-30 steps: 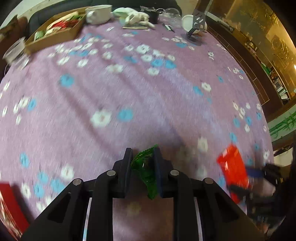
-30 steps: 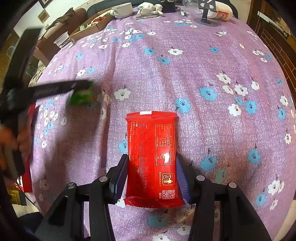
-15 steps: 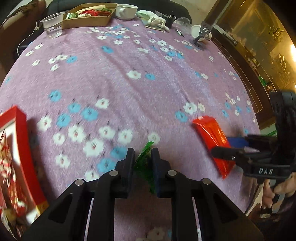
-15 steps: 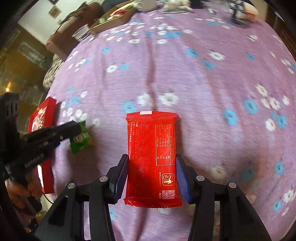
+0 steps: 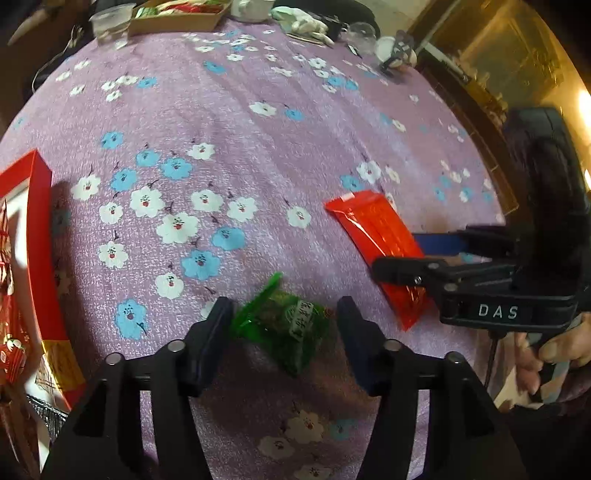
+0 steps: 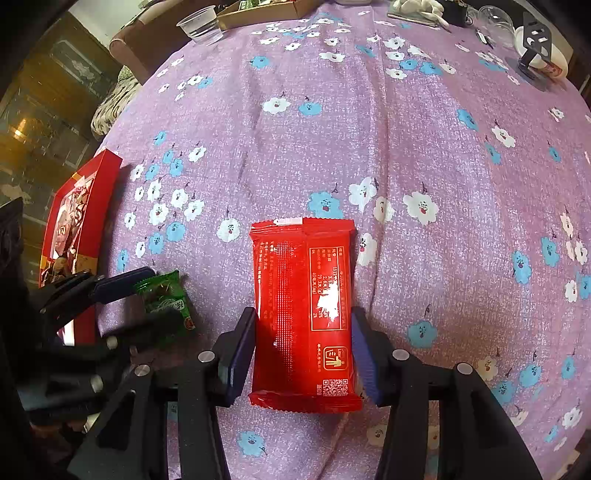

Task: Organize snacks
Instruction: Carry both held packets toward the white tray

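A small green snack packet [image 5: 286, 323] lies on the purple flowered tablecloth [image 5: 258, 147] between the fingers of my left gripper [image 5: 282, 332], which is open around it. It also shows in the right wrist view [image 6: 166, 299]. My right gripper [image 6: 303, 350] is shut on a long red snack packet [image 6: 303, 306] and holds it flat above the cloth. The red packet also shows in the left wrist view [image 5: 376, 236], right of the green one.
A red box [image 6: 79, 218] with wrapped snacks lies at the table's left edge; it also shows in the left wrist view [image 5: 40, 258]. At the far side stand a cardboard tray [image 5: 177, 18], a plastic cup [image 6: 201, 26], a bowl and small clutter.
My left gripper has opened and let go of the green packet, which now lies on the cloth. Both grippers have moved left, nearer the red box. The right gripper still holds the red packet.
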Demonstrator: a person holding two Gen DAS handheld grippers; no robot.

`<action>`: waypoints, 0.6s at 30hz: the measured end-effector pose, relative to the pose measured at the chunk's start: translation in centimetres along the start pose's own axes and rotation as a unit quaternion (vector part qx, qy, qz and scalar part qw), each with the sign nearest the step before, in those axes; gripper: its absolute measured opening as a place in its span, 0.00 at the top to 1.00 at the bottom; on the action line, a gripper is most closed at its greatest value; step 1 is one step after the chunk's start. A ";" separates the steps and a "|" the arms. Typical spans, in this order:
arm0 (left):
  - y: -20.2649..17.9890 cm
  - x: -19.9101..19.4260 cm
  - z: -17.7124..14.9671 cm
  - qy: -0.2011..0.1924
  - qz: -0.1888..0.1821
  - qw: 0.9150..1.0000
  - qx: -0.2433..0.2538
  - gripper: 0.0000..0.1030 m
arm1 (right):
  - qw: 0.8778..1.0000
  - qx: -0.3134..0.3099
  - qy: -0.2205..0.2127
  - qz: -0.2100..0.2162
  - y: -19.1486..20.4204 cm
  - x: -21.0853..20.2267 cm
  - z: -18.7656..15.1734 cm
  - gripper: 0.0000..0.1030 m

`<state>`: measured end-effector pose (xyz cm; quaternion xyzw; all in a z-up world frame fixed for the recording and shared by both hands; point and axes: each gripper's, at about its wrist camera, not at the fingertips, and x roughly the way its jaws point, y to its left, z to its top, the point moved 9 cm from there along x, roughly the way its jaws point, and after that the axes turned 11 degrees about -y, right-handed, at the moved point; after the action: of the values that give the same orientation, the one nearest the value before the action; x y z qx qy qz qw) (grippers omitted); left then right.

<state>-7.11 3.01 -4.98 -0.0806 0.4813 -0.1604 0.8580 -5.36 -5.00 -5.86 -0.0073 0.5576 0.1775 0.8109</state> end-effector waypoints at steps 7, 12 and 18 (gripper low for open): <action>-0.5 0.4 -0.1 -0.011 0.018 0.997 0.071 0.75 | 1.000 -0.004 -0.004 0.003 0.2 0.2 0.2 0.50; -0.7 0.2 0.0 -0.010 0.016 0.997 0.078 0.79 | 1.000 0.003 -0.010 0.007 -0.1 -0.2 0.2 0.53; -0.3 -1.0 0.5 -0.015 0.013 0.998 0.065 0.83 | 0.999 -0.002 -0.021 0.044 1.0 -0.9 0.4 0.79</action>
<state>-7.22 3.09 -3.89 -0.0205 0.4581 -0.1792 0.8704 -5.59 -4.19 -4.69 0.0197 0.5397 0.2142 0.8139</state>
